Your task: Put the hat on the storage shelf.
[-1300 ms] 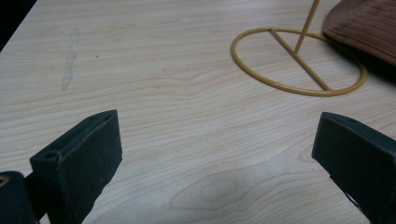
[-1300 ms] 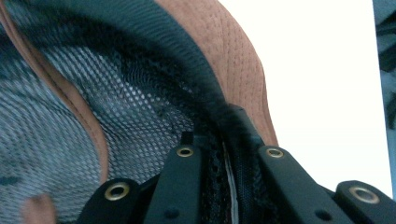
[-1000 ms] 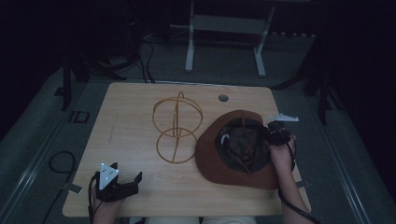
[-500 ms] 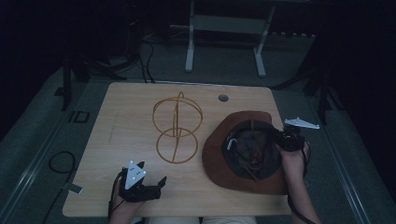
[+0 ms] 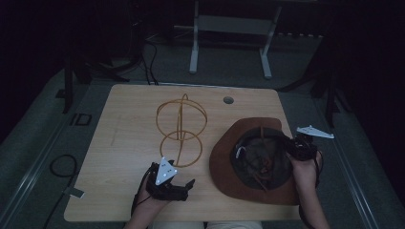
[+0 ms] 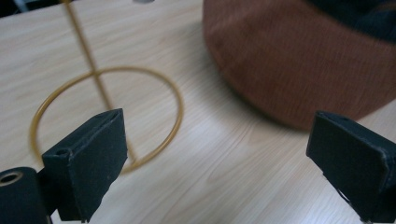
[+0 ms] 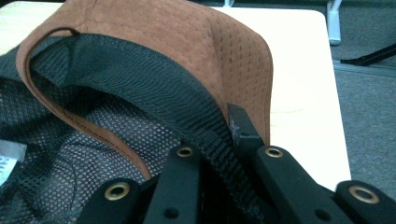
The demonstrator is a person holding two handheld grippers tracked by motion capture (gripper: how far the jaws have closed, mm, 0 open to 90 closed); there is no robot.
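At the near edge of the surface (image 5: 129,143) the person's left hand (image 5: 148,202) comes up from the bottom of the high view, its forearm short and close to the body, carrying the left tool (image 5: 184,187) low over the wood with the grey three-cornered plate facing up and the jaws pointing toward the right and slightly away. In the left gripper view that tool's two black jaws stand wide apart with nothing between them; bare wood lies below, the lower ring of the gold wire stand (image 6: 107,116) sits just beyond the left jaw and the brown brim of the hat (image 6: 299,60) beyond the right one. Farther along on the right, the right hand (image 5: 303,169) reaches in from the bottom with the forearm running up the surface's right side and the wrist bent inward, so the right tool (image 5: 288,149) points left at the hat. The hat (image 5: 224,162) lies crown down on the right half of the surface, dark mesh lining up. The right gripper view shows the right tool's (image 7: 219,154) jaws clamped nearly closed on the hat's rim, pinching the black mesh band and brown suede, the brim lifted there. Beyond, near the middle, the wire stand (image 5: 181,126) stands upright, just left of the hat.
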